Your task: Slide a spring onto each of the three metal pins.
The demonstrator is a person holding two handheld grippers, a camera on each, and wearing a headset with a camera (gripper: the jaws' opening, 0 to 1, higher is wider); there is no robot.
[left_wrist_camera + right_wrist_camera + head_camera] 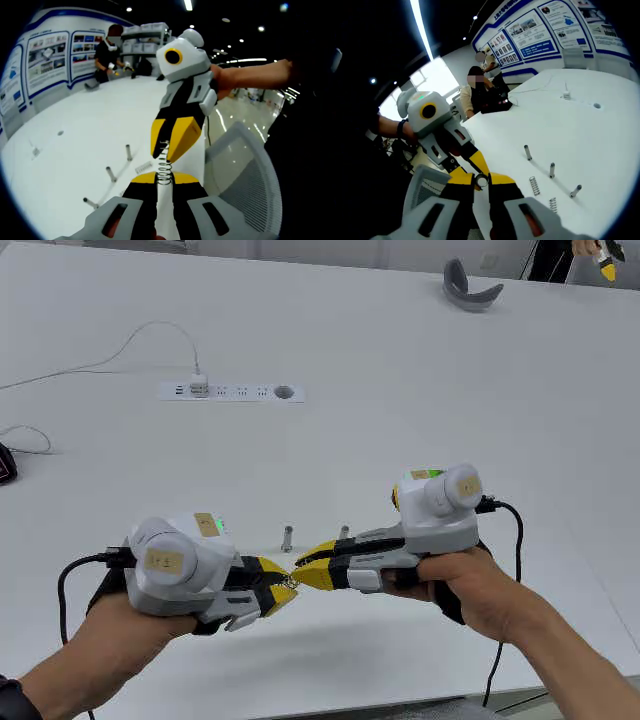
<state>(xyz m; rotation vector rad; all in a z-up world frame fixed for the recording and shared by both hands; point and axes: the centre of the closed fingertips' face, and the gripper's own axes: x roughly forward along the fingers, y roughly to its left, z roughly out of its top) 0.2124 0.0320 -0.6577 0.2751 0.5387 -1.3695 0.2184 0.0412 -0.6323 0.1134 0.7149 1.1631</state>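
Yellow fingers of left gripper [288, 588] and right gripper [300, 568] both pinch one spring [163, 162]; wall posters [47, 52] illegible.

The head view looks forward and down over the white tabletop [400, 360], close above the grey-and-yellow left gripper [284, 590] and right gripper [302, 566]. The two gripper views face each other tip to tip, very near. All three share the short upright metal pins [288, 537] [128, 151] [527, 152].
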